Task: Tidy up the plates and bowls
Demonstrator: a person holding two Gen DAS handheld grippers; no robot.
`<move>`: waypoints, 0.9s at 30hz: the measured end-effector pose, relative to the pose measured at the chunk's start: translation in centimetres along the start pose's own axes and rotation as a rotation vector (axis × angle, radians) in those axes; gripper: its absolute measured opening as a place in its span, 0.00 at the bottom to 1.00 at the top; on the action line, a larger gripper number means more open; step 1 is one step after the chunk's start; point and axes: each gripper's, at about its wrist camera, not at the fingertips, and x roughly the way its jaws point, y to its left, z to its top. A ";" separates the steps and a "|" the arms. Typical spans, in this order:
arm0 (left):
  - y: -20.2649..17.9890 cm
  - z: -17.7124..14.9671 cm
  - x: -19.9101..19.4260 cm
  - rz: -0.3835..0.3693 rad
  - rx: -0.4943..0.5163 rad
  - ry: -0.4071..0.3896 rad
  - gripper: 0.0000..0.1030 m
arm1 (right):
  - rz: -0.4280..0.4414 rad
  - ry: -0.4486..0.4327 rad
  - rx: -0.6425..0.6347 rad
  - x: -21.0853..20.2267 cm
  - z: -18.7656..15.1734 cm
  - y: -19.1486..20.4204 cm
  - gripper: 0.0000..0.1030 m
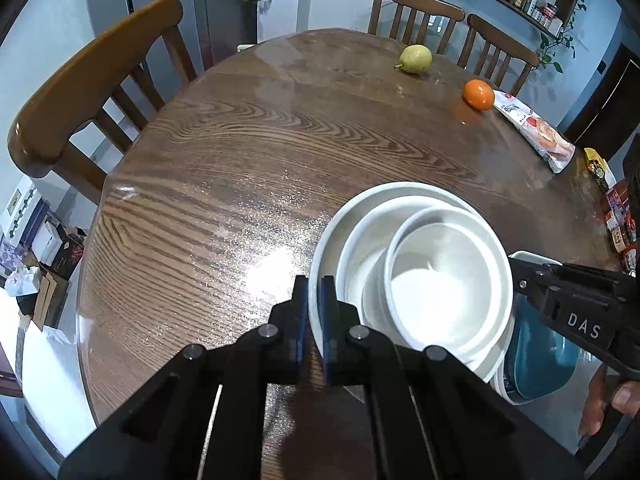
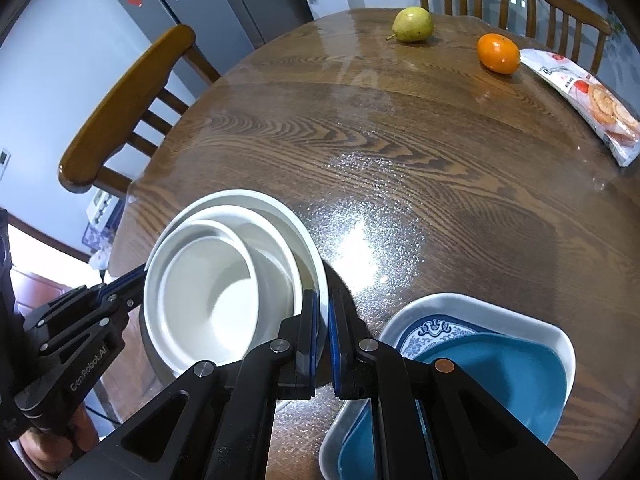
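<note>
A stack of three nested white bowls (image 1: 440,280) is held above the wooden table (image 1: 240,160); it also shows in the right wrist view (image 2: 216,292). My left gripper (image 1: 315,292) is shut on the rim of the largest bowl at its left side. My right gripper (image 2: 323,312) is shut on the same rim at its right side. Below and to the right lies a blue plate (image 2: 500,376) on a white plate with blue pattern (image 2: 432,326); both show partly in the left wrist view (image 1: 544,364).
A green pear (image 1: 416,59), an orange (image 1: 478,94) and a snack packet (image 1: 536,132) lie at the far side of the table. More packets (image 1: 620,220) sit at the right edge. Wooden chairs (image 1: 92,80) stand around the table.
</note>
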 end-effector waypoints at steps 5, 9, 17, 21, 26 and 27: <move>-0.1 0.0 -0.1 0.003 0.003 -0.003 0.01 | 0.003 0.000 0.009 0.0 -0.1 0.1 0.09; -0.1 0.0 -0.1 0.005 0.005 -0.003 0.01 | 0.007 -0.004 0.012 -0.2 -0.3 0.2 0.09; 0.0 0.0 -0.4 0.008 0.010 -0.008 0.01 | 0.007 -0.016 0.011 -0.7 -0.3 0.3 0.09; -0.1 0.0 -0.4 0.012 0.011 -0.006 0.01 | 0.006 -0.016 0.012 -0.7 -0.3 0.3 0.09; 0.0 0.0 -0.4 0.014 0.005 -0.006 0.01 | 0.005 -0.015 0.015 -0.8 -0.4 0.3 0.09; 0.0 0.1 -0.5 0.015 0.005 -0.007 0.01 | 0.006 -0.015 0.014 -0.8 -0.4 0.4 0.09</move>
